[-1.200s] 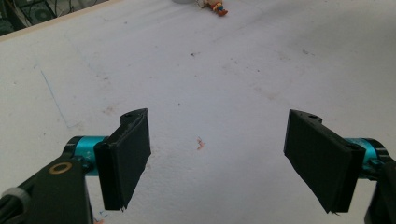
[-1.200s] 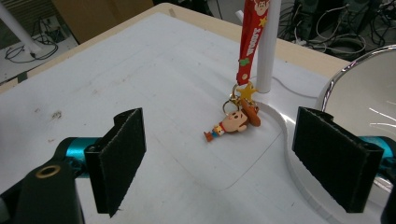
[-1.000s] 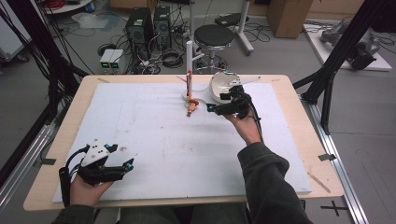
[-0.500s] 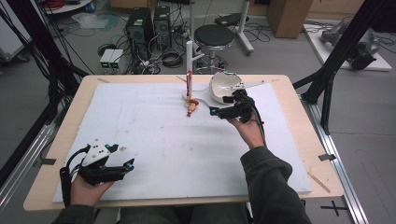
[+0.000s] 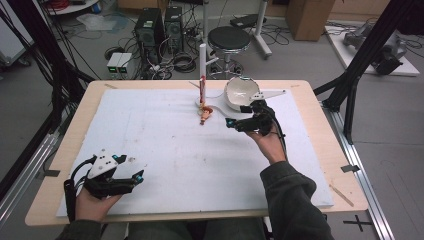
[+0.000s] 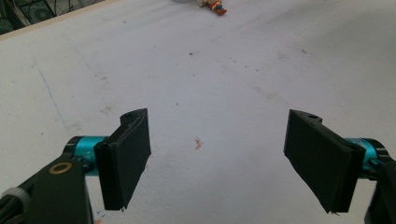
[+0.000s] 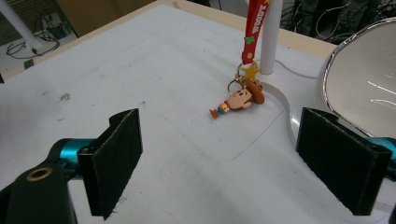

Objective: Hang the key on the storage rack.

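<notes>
A: Right gripper point(image 7: 219, 161), jaws wide, empty. Facing keychain point(image 7: 238, 101), dead ahead, near, by the post point(image 7: 271, 35).
B: Lying flat? Axis?
A: Flat on the mat point(image 5: 165, 145); feet toward lower left, head to the strap point(image 7: 252, 23).
B: Left gripper point(image 6: 217, 161)?
A: Spread, empty, well apart from the keychain.

A wooden table point(image 5: 320, 115) carries a white board point(image 5: 165, 140) with figurine point(image 5: 205, 116).
</notes>
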`<state>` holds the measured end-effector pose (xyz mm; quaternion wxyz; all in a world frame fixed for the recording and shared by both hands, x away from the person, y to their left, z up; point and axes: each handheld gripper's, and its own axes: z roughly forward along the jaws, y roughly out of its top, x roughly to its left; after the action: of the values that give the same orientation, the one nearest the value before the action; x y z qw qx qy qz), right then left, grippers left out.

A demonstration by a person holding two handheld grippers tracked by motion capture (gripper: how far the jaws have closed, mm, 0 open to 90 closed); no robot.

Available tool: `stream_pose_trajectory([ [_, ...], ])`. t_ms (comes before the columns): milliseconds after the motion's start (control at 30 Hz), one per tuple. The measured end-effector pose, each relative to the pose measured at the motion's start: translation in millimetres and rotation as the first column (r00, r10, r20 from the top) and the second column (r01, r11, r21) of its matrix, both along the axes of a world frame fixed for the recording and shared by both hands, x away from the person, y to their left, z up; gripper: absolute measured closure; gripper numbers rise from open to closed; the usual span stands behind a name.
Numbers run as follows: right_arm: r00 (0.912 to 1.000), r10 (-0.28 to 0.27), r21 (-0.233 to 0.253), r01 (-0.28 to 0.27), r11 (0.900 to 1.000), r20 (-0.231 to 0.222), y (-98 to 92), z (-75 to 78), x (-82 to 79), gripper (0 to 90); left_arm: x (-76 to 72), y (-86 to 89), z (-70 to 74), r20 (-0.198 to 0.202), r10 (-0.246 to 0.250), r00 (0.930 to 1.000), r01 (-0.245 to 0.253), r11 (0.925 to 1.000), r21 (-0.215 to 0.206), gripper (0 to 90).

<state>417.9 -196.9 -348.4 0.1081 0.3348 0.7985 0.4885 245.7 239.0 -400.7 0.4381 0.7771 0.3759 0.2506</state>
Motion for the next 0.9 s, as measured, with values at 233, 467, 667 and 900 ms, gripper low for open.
stream_pose_trajectory([
  [233,1.0000,0.000,0.005,0.000,1.000,0.007,-5.7,-2.1,-5.9,13.7,0.2,-0.5,-0.2,-0.001,0.001,1.0000,-0.001,1.0000,0.000,23.2],
  [467,0.9999,-0.006,0.009,0.006,1.000,0.009,-12.3,-4.6,-12.9,13.2,0.4,-0.8,-0.4,-0.002,0.001,1.0000,-0.001,1.0000,-0.002,23.1],
  [667,0.9999,-0.009,0.012,0.009,1.000,0.011,-16.4,-8.7,-17.6,13.2,0.4,-1.0,-0.7,-0.005,0.004,1.0000,-0.004,1.0000,-0.001,23.2],
  [900,1.0000,-0.004,0.002,0.004,1.000,0.005,-19.1,-11.0,-22.8,12.7,0.4,-0.1,-0.5,-0.002,0.005,1.0000,-0.005,1.0000,0.000,23.2],
])
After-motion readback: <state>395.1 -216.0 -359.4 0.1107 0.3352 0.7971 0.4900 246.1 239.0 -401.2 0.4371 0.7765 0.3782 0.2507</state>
